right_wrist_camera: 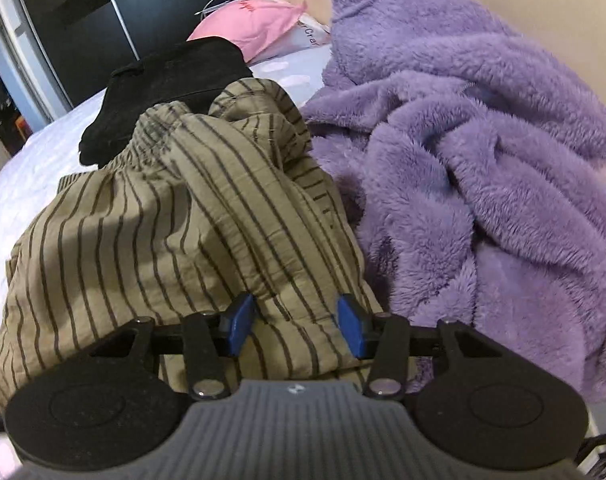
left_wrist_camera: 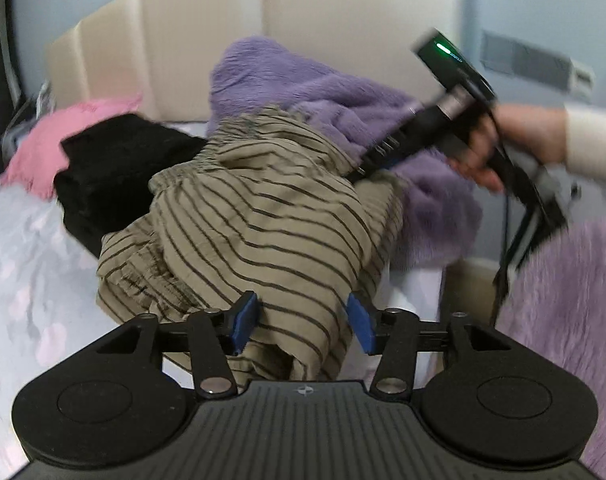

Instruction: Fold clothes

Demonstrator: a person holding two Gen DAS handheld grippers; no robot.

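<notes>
Your left tongs and right tongs sit half-open over the striped garment, gripping nothing. It hides the black garment's near edge; your right hand is blurred.

Beige padded headboard, dark wardrobe, patterned bedsheet

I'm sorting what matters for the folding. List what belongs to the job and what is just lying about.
Belongs to the job:
- striped olive garment, crumpled
- black garment
- purple fleece garment
- left tongs, right tongs, both open over the striped fabric

Just lying about:
- pink pillow
- bedsheet
- cream headboard
</notes>
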